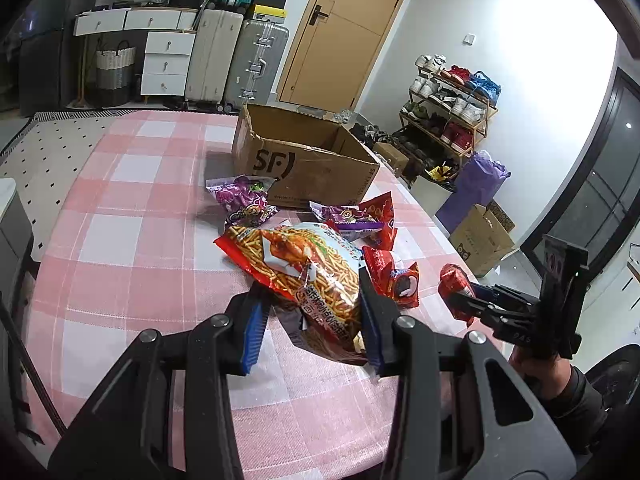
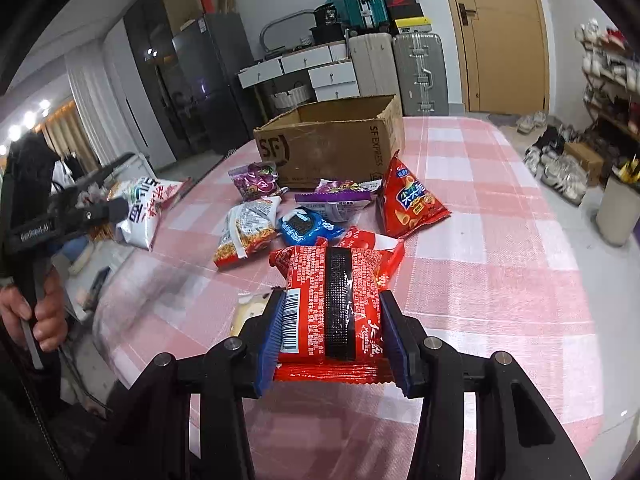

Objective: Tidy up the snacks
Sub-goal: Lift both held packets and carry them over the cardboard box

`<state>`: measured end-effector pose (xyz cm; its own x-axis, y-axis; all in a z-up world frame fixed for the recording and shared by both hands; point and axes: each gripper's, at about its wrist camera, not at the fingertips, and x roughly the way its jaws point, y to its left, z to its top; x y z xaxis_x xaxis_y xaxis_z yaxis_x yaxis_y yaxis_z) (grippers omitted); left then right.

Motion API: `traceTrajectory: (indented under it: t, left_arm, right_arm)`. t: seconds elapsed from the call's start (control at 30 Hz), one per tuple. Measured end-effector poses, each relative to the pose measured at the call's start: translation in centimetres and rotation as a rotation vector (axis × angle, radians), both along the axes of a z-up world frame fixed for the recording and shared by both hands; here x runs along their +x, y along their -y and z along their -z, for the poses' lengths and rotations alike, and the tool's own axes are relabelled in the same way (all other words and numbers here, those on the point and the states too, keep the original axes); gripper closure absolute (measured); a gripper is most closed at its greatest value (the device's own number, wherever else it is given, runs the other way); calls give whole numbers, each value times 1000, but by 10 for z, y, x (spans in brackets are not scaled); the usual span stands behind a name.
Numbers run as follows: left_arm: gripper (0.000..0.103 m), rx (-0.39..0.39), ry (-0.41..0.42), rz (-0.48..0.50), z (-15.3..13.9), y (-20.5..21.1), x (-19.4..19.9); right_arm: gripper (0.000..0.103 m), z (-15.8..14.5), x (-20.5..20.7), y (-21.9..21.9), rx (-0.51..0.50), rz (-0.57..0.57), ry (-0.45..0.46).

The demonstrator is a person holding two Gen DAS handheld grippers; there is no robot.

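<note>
Left gripper (image 1: 312,320), right gripper (image 2: 334,336): black linkage arms, silver screws, blue ribbed pads; dark sleeve (image 1: 576,404).

The table (image 2: 500,240) wears a pink-and-white checked cloth. On it, toward twelve o'clock in the right wrist view, stands an open SF cardboard box (image 2: 332,148). Nearer lie loose snacks: a purple candy bag (image 2: 254,180) at eleven, a red cone-chip bag (image 2: 410,202) at one, a blue Oreo pack (image 2: 306,226) and a noodle-snack bag (image 2: 248,232) at centre.
</note>
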<state>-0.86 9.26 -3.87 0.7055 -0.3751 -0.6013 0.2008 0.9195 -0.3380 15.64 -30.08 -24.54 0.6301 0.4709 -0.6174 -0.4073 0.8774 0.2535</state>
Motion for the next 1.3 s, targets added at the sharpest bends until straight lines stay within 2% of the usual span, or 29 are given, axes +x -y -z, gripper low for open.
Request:
traceTrajectory:
  t: [0.23,0.43,0.63,1.03,1.3]
  left_arm:
    - [66,55,10,-30,-7,5,11]
    - [66,100,18,-16,-18,15,36]
    - [66,86,13,7,-34,20,75]
    - [66,130,50,25,-90,34,166]
    - [66,154,55,23,-117,44,231]
  right_arm:
    - [57,-24,5,11,116,-4,53]
    - [57,-54,18,10,155,-24,110]
    - [57,-89,39,11,212,-55,164]
    - [57,-152,106,-3,231,-110,214]
    - [57,-183,157,-23,183,-140,237]
